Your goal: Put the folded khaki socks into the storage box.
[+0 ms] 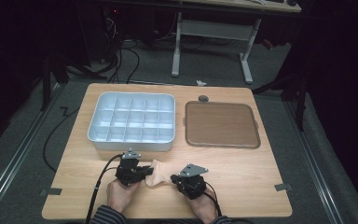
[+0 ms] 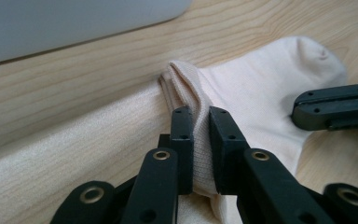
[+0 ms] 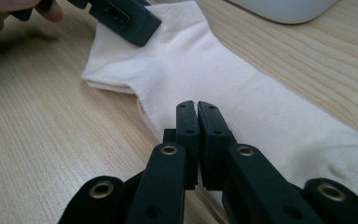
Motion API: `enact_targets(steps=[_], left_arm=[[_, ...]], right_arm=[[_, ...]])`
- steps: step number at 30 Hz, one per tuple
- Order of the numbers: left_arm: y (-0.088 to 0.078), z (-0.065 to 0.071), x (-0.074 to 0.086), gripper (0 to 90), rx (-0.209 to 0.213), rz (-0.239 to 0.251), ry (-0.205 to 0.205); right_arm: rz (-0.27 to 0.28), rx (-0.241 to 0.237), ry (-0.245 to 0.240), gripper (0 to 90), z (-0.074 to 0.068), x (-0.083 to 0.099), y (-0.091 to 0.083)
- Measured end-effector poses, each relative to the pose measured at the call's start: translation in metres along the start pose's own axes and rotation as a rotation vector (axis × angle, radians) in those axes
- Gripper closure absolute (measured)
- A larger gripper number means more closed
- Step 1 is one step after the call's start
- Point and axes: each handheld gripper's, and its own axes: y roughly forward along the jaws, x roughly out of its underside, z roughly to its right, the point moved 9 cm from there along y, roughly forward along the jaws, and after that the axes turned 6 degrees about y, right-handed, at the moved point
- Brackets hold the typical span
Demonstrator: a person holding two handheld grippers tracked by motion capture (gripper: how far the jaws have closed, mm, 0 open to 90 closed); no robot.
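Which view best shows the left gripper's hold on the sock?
The left gripper view: the left gripper pinches a raised fold of the sock. The high view shows the sock small between both grippers. The right gripper view shows it flat, with the left gripper at its far end.

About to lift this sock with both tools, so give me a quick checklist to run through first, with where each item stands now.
1. Left tool gripping the sock: ok, a raised fold of fabric is pinched between its jaws.
2. Right tool gripping the sock: ok, jaws shut on the sock's edge.
3. Both tools on the same sock, at separate spots: ok.
4. Sock free of other things: ok, it lies on bare table.
5. Compartment tray open for a drop: ok, its cells look empty.
6. How many layers the left tool holds: cannot tell.
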Motion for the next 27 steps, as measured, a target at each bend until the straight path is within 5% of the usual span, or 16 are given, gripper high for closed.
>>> enact_targets(steps=[14, 19, 27], left_arm=[[-0.009, 0.005, -0.008, 81.5, 0.053, 0.019, -0.002], [-0.011, 0.005, -0.008, 81.5, 0.059, 0.017, -0.003], [-0.021, 0.007, -0.012, 81.4, 0.079, 0.038, -0.014]], right_arm=[[-0.004, -0.026, 0.014, 86.6, -0.004, -0.005, -0.002], [0.033, -0.054, -0.007, 86.6, -0.013, -0.021, -0.006], [-0.01, -0.083, -0.045, 86.6, -0.026, -0.021, 0.008]])
